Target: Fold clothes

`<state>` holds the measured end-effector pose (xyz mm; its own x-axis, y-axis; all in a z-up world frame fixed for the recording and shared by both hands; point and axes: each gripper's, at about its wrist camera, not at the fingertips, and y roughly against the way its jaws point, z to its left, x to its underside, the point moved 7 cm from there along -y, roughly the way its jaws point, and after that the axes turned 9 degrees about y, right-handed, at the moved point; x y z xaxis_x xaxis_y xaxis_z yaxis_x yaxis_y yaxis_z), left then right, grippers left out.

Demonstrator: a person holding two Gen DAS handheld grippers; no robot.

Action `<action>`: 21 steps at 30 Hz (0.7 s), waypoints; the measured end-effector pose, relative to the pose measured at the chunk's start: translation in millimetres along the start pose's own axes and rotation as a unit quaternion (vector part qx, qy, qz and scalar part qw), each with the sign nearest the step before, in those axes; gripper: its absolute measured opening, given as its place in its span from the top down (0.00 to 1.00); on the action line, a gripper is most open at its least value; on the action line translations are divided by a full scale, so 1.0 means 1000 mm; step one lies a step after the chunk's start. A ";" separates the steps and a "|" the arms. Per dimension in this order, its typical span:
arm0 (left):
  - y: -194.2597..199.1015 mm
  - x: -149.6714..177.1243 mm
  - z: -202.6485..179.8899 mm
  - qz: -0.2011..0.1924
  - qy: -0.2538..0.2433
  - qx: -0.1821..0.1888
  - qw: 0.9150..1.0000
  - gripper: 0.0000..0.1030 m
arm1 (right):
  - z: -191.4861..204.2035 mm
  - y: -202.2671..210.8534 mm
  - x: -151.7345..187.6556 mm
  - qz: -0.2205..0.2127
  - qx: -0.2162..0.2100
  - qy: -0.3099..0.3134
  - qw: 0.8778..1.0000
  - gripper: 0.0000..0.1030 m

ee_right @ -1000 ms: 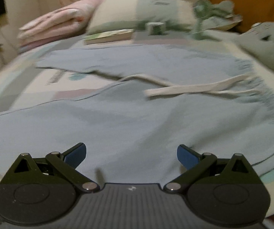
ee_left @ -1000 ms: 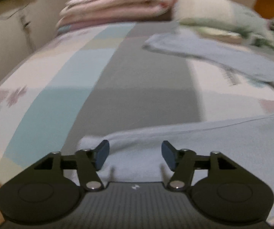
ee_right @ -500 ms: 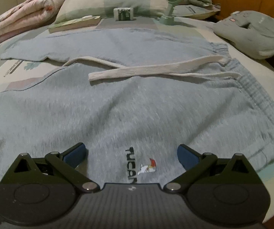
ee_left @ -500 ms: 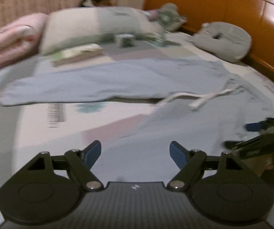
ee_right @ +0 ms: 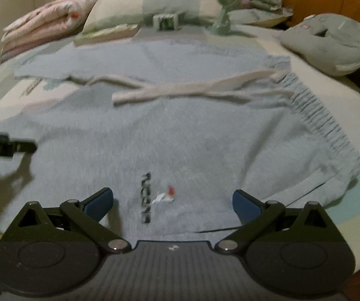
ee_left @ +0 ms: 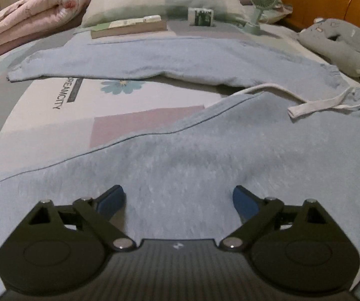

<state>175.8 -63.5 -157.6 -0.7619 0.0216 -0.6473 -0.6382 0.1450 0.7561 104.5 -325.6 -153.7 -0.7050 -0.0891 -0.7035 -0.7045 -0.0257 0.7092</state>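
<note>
Hand-held grippers: left hand-held gripper just widened, released; right hand-held gripper released.
Beyond: small green desk fan, grey plush cushion.
Surface: pale blue fleece trousers on patchwork-sheeted bed.

Lt blue sweatpants, white drawstring, pink quilt

Left gripper tilted downward, jaws spread wide, having just been opening, nothing between the blue pads, right gripper likewise tilted downward, jaws wide apart, nothing clamped, the two side by side
</note>
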 end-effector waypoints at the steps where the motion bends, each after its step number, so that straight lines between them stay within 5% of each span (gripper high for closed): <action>1: 0.003 0.001 -0.001 -0.002 -0.004 -0.003 1.000 0.10 | -0.004 0.003 -0.009 -0.015 0.000 -0.008 1.000 0.00; 6: 0.021 0.000 -0.011 -0.016 -0.054 0.004 0.998 0.10 | -0.010 -0.007 -0.072 -0.056 -0.121 -0.055 0.990 0.00; 10: 0.012 0.002 0.001 -0.004 -0.046 -0.002 0.999 0.10 | -0.001 -0.040 -0.128 -0.054 -0.207 -0.054 0.975 0.00; 14: 0.007 0.005 0.014 0.006 -0.008 0.022 1.000 0.08 | 0.017 -0.093 -0.160 0.006 -0.252 -0.067 0.965 0.00; 17: 0.005 0.006 0.014 0.002 -0.013 0.026 1.000 0.07 | 0.028 -0.126 -0.158 0.063 -0.273 -0.087 0.956 0.00; 21: 0.004 0.007 0.015 -0.004 -0.015 0.032 0.999 0.06 | 0.038 -0.132 -0.145 0.089 -0.276 -0.094 0.952 0.00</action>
<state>169.7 -47.9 -160.3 -0.7532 0.0492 -0.6559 -0.6347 0.2073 0.7444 296.2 -271.7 -147.2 -0.8479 0.0380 -0.5288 -0.4590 -0.5516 0.6964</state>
